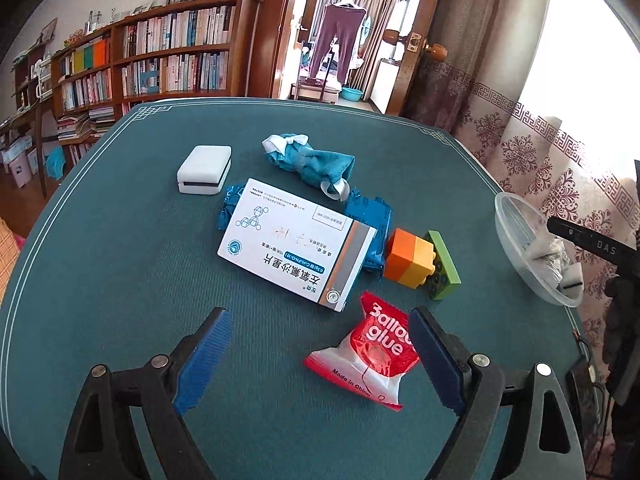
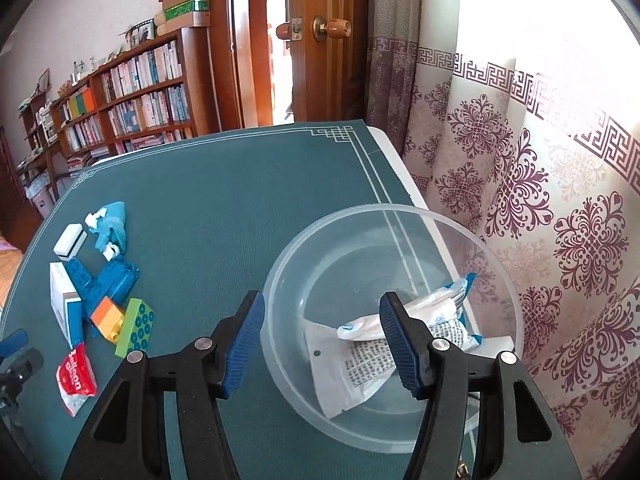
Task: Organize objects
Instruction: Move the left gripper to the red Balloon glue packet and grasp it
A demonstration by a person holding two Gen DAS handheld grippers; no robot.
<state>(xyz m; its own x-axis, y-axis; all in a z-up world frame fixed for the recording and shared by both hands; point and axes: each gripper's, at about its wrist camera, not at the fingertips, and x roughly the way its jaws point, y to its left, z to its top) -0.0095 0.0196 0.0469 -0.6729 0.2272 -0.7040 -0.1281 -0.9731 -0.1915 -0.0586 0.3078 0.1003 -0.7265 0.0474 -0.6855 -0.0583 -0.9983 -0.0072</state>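
- Both tongs stand wide open and hold nothing; the left gripper (image 1: 320, 354) hovers low over the teal table mat (image 1: 120, 280), its right finger just beside the red balloon glue packet (image 1: 370, 354), which lies flat between the fingers, nearer the right one
- Right gripper (image 2: 322, 344) hangs over the near rim of the clear plastic bowl (image 2: 288, 280); inside the bowl lie a white printed sachet (image 2: 348, 376) and a blue-and-white wrapper (image 2: 440, 312), overlapping
- Beyond the red packet, a white medicine box (image 1: 296, 240) rests on top of a blue foil pack (image 1: 368, 216)
- Beside the box, an orange-yellow brick (image 1: 410, 258) touches a green brick (image 1: 442, 264)
- Farther back: a teal cloth bundle (image 1: 312, 160) and a white eraser block (image 1: 204, 170), apart from each other
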